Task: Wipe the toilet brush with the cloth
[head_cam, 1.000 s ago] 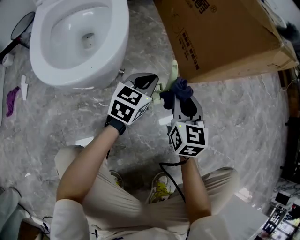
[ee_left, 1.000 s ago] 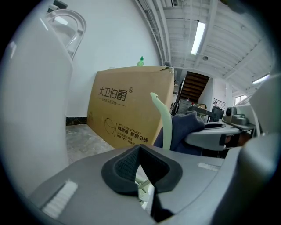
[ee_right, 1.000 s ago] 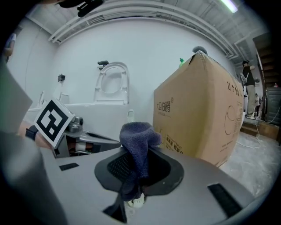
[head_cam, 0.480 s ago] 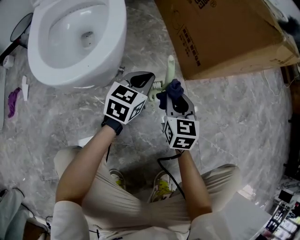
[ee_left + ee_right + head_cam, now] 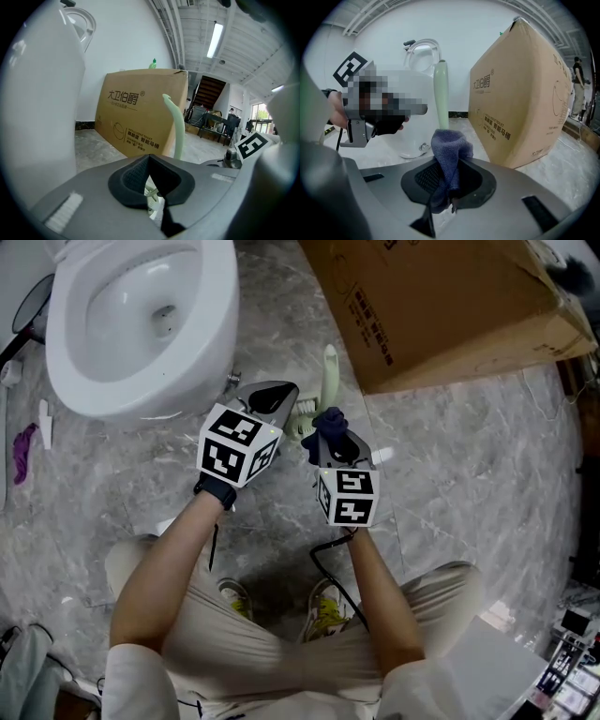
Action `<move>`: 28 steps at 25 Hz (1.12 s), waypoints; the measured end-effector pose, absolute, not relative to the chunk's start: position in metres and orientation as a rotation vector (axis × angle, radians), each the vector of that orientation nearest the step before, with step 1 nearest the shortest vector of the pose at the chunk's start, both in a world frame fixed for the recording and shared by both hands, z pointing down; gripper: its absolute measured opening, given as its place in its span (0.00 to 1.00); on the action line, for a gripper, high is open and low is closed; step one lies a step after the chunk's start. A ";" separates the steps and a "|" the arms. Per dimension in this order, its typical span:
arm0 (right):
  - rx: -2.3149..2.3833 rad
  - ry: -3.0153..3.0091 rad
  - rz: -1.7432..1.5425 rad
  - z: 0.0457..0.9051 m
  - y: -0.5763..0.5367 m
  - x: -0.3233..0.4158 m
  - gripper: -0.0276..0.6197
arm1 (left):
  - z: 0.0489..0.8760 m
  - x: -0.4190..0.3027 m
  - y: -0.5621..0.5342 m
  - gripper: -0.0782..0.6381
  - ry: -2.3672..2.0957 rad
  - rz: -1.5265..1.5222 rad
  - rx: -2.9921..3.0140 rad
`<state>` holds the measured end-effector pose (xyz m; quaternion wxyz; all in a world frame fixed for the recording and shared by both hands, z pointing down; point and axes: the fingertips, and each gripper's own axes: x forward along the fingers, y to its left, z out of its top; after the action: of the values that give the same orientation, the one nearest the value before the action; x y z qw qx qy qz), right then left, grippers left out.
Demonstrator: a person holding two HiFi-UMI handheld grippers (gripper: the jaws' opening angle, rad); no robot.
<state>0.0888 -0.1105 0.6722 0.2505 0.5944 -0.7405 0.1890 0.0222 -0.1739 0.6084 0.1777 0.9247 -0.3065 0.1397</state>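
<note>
The toilet brush has a pale green handle (image 5: 329,371) that points away from me, between the toilet and the box. My left gripper (image 5: 294,416) is shut on its lower end; pale green and white parts (image 5: 152,196) show between the pads, and the handle (image 5: 178,129) rises beyond them. My right gripper (image 5: 330,435) is shut on a dark blue cloth (image 5: 327,423). The cloth's bunched end (image 5: 450,146) sticks out of the jaws, right beside the handle (image 5: 441,93); whether they touch I cannot tell. The two grippers sit side by side.
A white toilet (image 5: 141,324) stands at the upper left and a large cardboard box (image 5: 450,306) at the upper right, on a grey marble floor. A purple scrap (image 5: 23,448) lies at the far left. The person's knees and shoes (image 5: 323,610) are below the grippers.
Both grippers have shifted left together. More of the green handle now shows beyond the cloth, which sits closer to the left gripper.
</note>
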 end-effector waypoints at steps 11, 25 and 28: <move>1.552 -2.060 0.603 0.685 -0.097 0.081 0.15 | 0.605 0.020 -0.179 0.11 -0.881 0.386 2.624; 1.677 -2.306 0.190 0.553 -0.119 0.059 0.16 | 0.596 0.017 -0.187 0.11 -0.901 0.343 2.615; 1.692 -2.318 0.185 0.547 -0.120 0.061 0.16 | 0.597 0.018 -0.185 0.11 -0.899 0.353 2.621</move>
<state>0.0610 -0.1200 0.5469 0.1327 0.5832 -0.7989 0.0637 0.0176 -0.1854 0.5974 0.1735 0.9240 -0.3171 0.1245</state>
